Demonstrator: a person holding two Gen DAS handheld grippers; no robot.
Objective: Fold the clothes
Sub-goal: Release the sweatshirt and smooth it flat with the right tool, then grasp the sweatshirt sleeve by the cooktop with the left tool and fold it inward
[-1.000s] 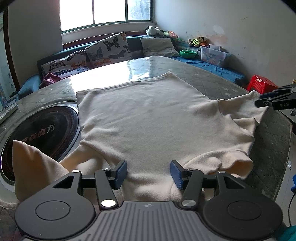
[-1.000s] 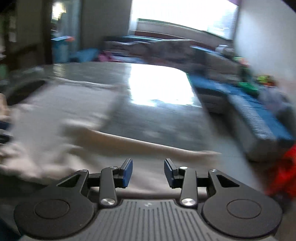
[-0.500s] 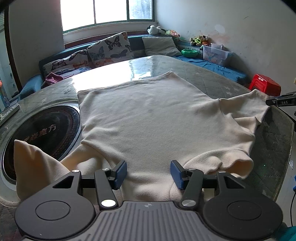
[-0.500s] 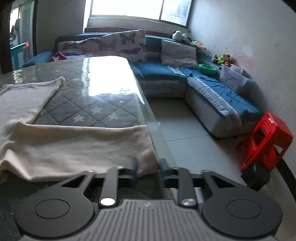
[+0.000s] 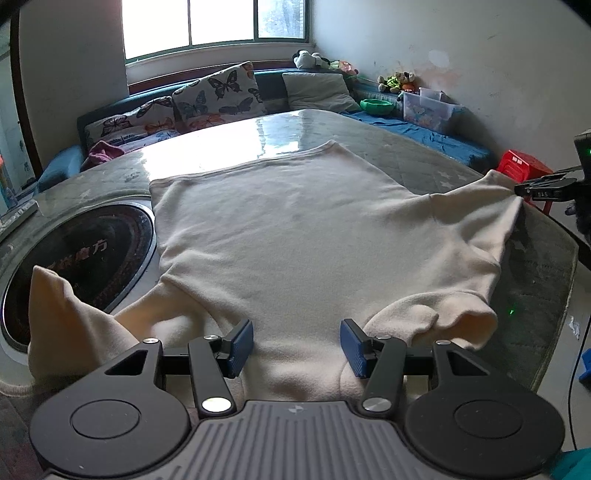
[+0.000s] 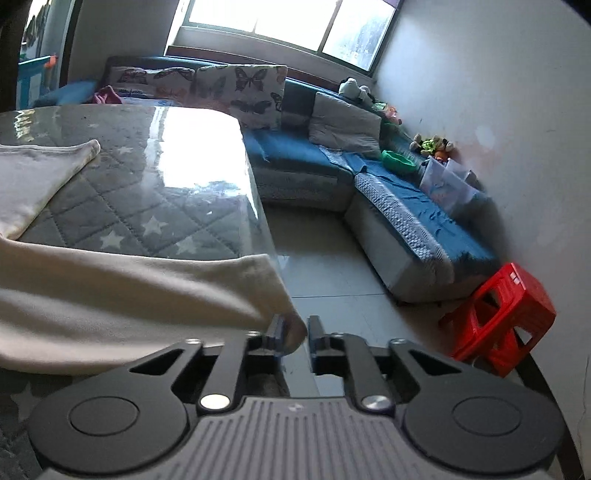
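At the bottom of the left wrist view the left gripper [image 5: 297,343] hangs with its blue pads well apart, above the near edge of the cream sweater [image 5: 295,236], clamping nothing. The sweater lies spread flat on the table [image 5: 543,266], filling the middle of that frame; one sleeve bunches at the lower left beside a round black cooktop [image 5: 74,258] set into the tabletop, the other stretches to the right edge.

There, at the bottom centre of the right wrist view, the right gripper [image 6: 295,332] has the sleeve's corner between its pads. Its jaws have just been opening a little after closing, and a narrow gap shows beside the right pad, so I cannot tell whether the cloth is pinched.

Further off, a red stool [image 6: 506,317] stands on the floor at the right. A blue sofa [image 6: 406,206] with butterfly cushions [image 6: 240,92] runs along the wall under the window [image 6: 280,18].
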